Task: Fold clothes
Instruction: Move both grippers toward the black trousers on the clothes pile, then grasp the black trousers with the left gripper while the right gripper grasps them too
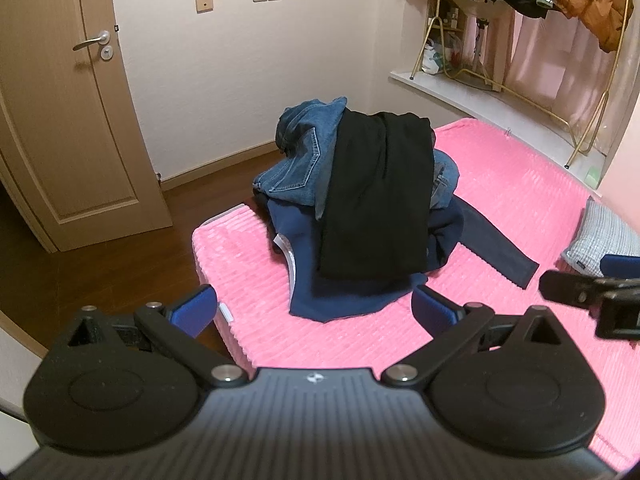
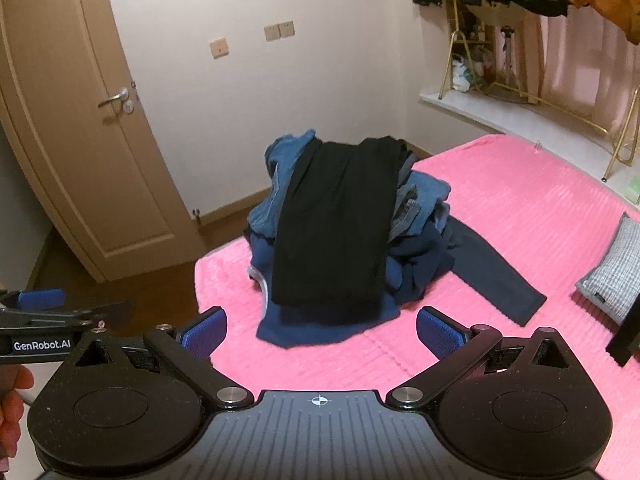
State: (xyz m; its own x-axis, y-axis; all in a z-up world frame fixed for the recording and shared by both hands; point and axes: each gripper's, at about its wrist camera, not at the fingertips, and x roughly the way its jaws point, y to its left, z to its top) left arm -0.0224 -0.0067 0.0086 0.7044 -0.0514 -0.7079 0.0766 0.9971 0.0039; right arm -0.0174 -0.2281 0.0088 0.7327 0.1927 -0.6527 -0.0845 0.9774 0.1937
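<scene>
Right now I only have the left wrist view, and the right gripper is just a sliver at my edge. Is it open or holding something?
Observer: Open. The right gripper has its jaws wide apart with nothing between them, and it is short of the clothes pile.
Operator: Anything near the pillow that my frame cuts off?
Observer: Yes. A dark object that I cannot identify pokes in at the right edge, just in front of the grey pillow.
</scene>
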